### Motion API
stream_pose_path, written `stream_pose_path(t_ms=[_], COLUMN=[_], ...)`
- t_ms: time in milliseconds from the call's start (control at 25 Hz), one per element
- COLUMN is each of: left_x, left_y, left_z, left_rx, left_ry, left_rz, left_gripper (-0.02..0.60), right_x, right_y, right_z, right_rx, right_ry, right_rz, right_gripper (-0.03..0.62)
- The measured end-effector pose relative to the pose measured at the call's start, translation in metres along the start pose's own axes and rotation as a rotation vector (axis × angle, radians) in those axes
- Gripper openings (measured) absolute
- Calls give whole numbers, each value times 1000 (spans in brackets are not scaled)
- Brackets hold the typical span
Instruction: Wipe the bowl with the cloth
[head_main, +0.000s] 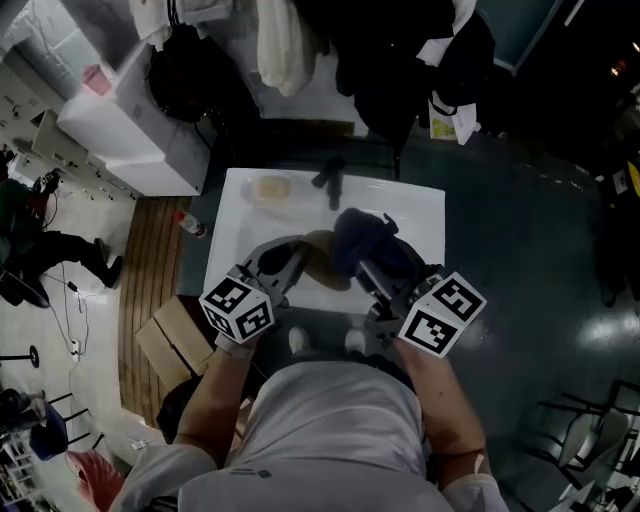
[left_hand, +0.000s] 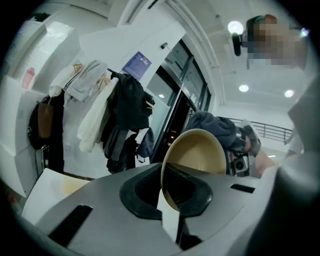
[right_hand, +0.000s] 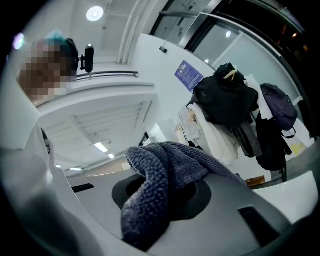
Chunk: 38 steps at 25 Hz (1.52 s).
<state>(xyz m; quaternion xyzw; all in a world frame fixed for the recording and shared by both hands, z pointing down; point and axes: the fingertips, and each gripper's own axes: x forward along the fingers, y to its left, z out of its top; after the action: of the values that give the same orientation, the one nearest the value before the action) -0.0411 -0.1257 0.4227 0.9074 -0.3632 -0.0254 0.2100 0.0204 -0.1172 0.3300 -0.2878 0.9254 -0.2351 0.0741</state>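
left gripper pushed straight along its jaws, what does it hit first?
Probably the cloth in the right gripper: it sits just behind the bowl that the left gripper holds. Whether they already touch is unclear.

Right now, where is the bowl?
Mid head view: the bowl is held by the left gripper above the table, the cloth just right of it.

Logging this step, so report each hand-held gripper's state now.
Left hand-held gripper: closed on the rim of the bowl.
Right hand-held gripper: closed on the cloth.
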Motion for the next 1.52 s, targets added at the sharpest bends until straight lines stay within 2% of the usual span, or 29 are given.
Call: stream_pose_path(t_ms=[160, 280, 440, 600, 760, 1120, 1280, 1520], left_x=[-2, -6, -10, -12, -17, -26, -27, -26], left_y=[-19, -17, -11, -7, 7, 38, 38, 29], left_z=[-1, -2, -2, -4, -2, 21, 33, 41], left_rx=[116, 147, 107, 57, 5, -42, -56, -91], left_ry=[34, 47, 40, 37, 22, -46, -85, -111], left_rz=[-108, -110, -105, -103, -70, 5, -2, -54], left_gripper=[17, 17, 20, 20, 20, 18, 18, 18], right_x=[11, 14, 14, 13, 8, 2, 3, 8], right_y=[9, 14, 17, 17, 16, 11, 10, 11], right_z=[-16, -26, -34, -36, -41, -70, -88, -107], right_rx=[-54, -114, -150, -142, -142, -101, -74, -55], right_ry=[91, 136, 165, 168, 171, 228, 255, 285], right_rz=[31, 30, 31, 29, 29, 8, 10, 25], right_gripper=[61, 61, 61, 61, 61, 61, 61, 61])
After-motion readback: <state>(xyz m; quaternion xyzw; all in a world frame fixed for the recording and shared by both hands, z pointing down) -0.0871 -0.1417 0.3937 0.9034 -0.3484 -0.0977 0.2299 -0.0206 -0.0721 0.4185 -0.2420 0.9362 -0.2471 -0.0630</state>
